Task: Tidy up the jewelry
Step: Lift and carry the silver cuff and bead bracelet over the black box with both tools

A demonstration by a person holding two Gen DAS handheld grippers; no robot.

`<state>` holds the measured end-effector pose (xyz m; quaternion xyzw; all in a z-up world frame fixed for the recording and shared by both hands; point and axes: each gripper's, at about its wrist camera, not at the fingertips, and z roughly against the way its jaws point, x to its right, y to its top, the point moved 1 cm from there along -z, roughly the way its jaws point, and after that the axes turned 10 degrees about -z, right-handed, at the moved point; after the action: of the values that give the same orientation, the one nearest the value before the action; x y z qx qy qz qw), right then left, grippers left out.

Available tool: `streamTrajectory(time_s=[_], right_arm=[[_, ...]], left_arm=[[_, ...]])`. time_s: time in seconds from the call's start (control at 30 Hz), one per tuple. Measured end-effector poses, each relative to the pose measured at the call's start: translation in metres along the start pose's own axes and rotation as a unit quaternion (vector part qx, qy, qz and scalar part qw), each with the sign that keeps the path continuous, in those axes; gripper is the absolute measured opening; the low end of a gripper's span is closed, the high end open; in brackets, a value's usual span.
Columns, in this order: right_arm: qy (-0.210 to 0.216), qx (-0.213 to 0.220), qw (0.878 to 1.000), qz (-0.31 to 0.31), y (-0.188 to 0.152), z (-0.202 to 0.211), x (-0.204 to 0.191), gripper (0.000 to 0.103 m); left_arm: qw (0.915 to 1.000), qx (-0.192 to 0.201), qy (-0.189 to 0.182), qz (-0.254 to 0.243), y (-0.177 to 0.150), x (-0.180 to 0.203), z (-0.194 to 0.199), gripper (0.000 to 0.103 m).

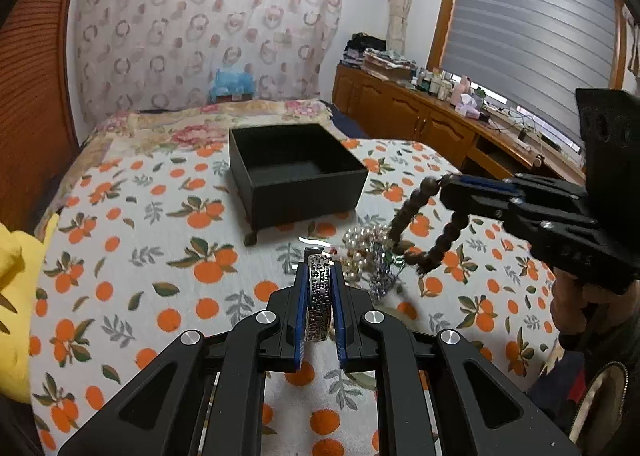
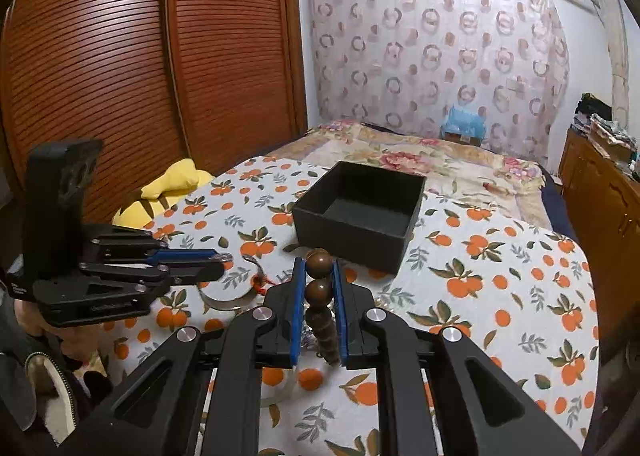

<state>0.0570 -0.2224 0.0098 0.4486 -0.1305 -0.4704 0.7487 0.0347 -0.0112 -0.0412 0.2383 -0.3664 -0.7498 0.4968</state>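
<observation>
An open black box (image 1: 296, 172) sits on the orange-print bedspread (image 1: 140, 256); it also shows in the right wrist view (image 2: 360, 216). My left gripper (image 1: 319, 276) is shut on an engraved silver bangle (image 1: 319, 296), short of the box. My right gripper (image 2: 319, 276) is shut on a string of brown wooden beads (image 2: 319, 288). In the left wrist view the beads (image 1: 412, 212) hang in a loop from the right gripper (image 1: 446, 182), above a pile of pearls and chains (image 1: 370, 256).
A yellow plush toy (image 2: 172, 188) lies at the bed's left edge by the wooden wardrobe (image 2: 140, 56). A wooden cabinet (image 1: 420, 116) with bottles stands right of the bed. A small dark bead (image 1: 251, 239) lies by the box corner.
</observation>
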Motion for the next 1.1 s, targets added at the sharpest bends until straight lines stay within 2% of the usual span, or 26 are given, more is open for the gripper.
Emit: streamTrajectory(time_s=[0.23,0.43,0.7,0.73,0.8,0.83,1.0,1.1], right_arm=[[-0.004,-0.008,1.0,-0.001,-0.004,-0.01,0.0,0.015],[-0.013,-0.019,1.0,-0.003,-0.008,-0.02,0.001,0.015],[-0.014,-0.023,1.0,-0.004,-0.011,-0.023,0.003,0.015],[-0.014,-0.023,1.0,-0.005,-0.012,-0.024,0.004,0.015],[-0.014,-0.023,1.0,-0.007,-0.012,-0.024,0.005,0.015],[-0.014,-0.024,1.0,-0.007,-0.013,-0.025,0.005,0.015],[-0.014,-0.025,1.0,-0.006,-0.014,-0.026,0.005,0.015],[-0.014,-0.025,1.0,-0.008,-0.014,-0.026,0.006,0.015]], left_arm=[[0.9999,-0.013,0.003,-0.01,0.007,-0.005,0.006,0.01],[0.998,-0.06,0.016,-0.013,-0.006,-0.017,-0.015,0.01],[0.996,-0.065,0.06,-0.014,0.011,-0.046,-0.041,0.011],[0.9955,-0.067,0.065,-0.015,0.013,-0.049,-0.043,0.011],[0.9936,-0.074,0.084,-0.014,0.019,-0.06,-0.051,0.023],[0.9933,-0.073,0.088,-0.013,0.019,-0.063,-0.051,0.034],[0.9934,-0.069,0.092,0.002,0.013,-0.071,-0.038,0.035],[0.9938,-0.079,0.078,0.011,-0.002,-0.066,-0.031,0.035]])
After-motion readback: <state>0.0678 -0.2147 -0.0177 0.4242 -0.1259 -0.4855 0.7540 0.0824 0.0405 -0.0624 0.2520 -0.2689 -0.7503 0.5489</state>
